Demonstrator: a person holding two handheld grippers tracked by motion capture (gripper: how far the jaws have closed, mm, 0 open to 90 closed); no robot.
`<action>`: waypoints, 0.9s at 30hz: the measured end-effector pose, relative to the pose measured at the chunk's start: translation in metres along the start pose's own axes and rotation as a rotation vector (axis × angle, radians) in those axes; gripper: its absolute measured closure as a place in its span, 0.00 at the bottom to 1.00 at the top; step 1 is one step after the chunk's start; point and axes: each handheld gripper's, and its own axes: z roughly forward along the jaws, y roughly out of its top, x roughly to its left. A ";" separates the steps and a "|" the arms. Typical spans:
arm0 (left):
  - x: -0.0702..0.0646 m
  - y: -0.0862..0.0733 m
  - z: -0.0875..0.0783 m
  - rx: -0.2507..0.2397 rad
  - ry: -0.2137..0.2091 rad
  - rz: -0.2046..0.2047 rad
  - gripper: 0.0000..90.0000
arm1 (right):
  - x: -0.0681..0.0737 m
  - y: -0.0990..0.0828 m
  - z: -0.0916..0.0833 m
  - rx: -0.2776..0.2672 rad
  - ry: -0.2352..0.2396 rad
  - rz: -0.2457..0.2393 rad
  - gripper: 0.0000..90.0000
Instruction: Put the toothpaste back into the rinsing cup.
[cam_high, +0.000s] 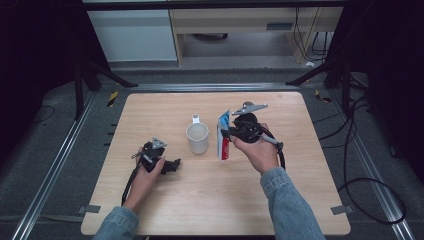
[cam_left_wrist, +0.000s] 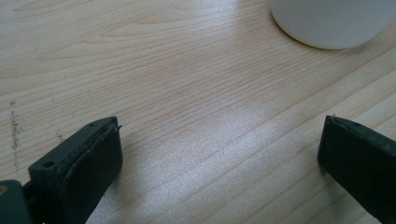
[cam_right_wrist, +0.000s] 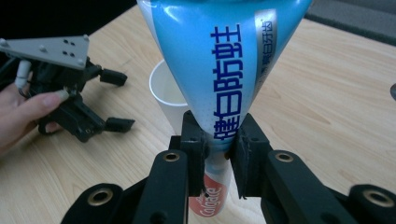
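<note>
My right gripper (cam_high: 227, 134) is shut on a toothpaste tube (cam_high: 223, 136), blue and white at its flat end and red near the cap, held upright just right of a white mug (cam_high: 198, 138). In the right gripper view the pads (cam_right_wrist: 245, 156) pinch the tube (cam_right_wrist: 219, 70) near its lower part, with the mug (cam_right_wrist: 164, 91) behind it. My left gripper (cam_high: 172, 165) rests on the wooden table (cam_high: 210, 200) left of the mug, jaws wide apart. In the left gripper view its fingers (cam_left_wrist: 88, 161) frame bare wood, and the mug's base (cam_left_wrist: 334, 23) sits beyond them.
The table's front half holds only the person's forearms in denim sleeves (cam_high: 292, 205). Cables (cam_high: 360, 185) trail on the floor to the right. Black stand legs (cam_high: 95, 75) flank the table's far corners, with furniture (cam_high: 240, 25) behind.
</note>
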 end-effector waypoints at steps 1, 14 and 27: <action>0.000 0.000 0.000 0.000 0.000 0.000 0.00 | 0.000 0.000 0.000 0.000 0.000 0.000 0.85; 0.000 0.000 0.000 0.000 0.000 0.003 0.00 | 0.010 0.008 -0.002 -0.085 0.007 -0.030 0.85; 0.000 0.000 0.000 0.000 0.000 0.003 0.00 | 0.023 0.020 -0.011 -0.155 0.025 -0.042 0.85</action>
